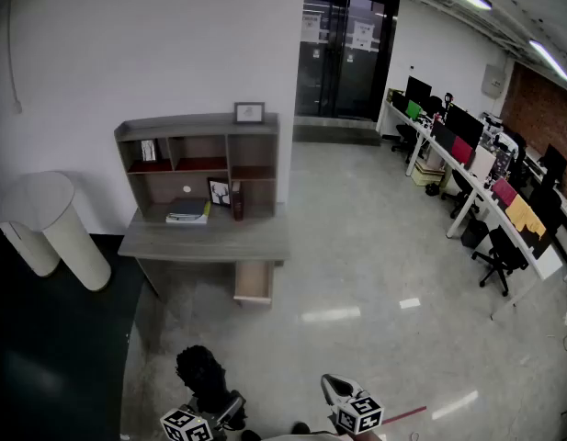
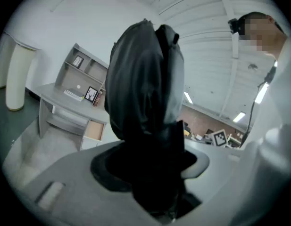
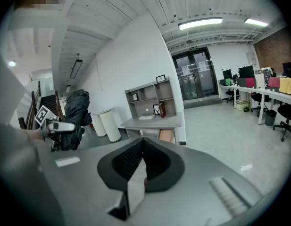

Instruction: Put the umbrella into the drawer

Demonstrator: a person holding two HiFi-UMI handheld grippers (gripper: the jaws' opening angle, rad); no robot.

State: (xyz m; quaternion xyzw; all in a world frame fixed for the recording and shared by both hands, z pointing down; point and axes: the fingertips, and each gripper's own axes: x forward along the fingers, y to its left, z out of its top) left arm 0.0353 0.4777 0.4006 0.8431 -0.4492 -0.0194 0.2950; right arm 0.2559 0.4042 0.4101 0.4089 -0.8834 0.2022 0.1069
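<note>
A black folded umbrella [image 1: 198,372] stands upright at the bottom left of the head view, with my left gripper [image 1: 217,404] shut on its lower part. In the left gripper view the umbrella [image 2: 145,88] fills the middle and rises out of the left gripper [image 2: 152,173]. My right gripper [image 1: 338,390] hangs beside it at the bottom centre, shut with nothing in it [image 3: 141,161]. The wooden drawer [image 1: 254,283] stands pulled out under the grey desk [image 1: 209,240], well ahead of both grippers. The right gripper view shows the drawer [image 3: 166,135] and, at the left, the umbrella [image 3: 77,109].
A shelf unit [image 1: 205,163] with books and picture frames sits on the desk. Two white cylinders [image 1: 53,228] stand left of it on a dark floor area. Office desks and chairs [image 1: 485,200] line the right side; glass doors [image 1: 347,44] are at the back.
</note>
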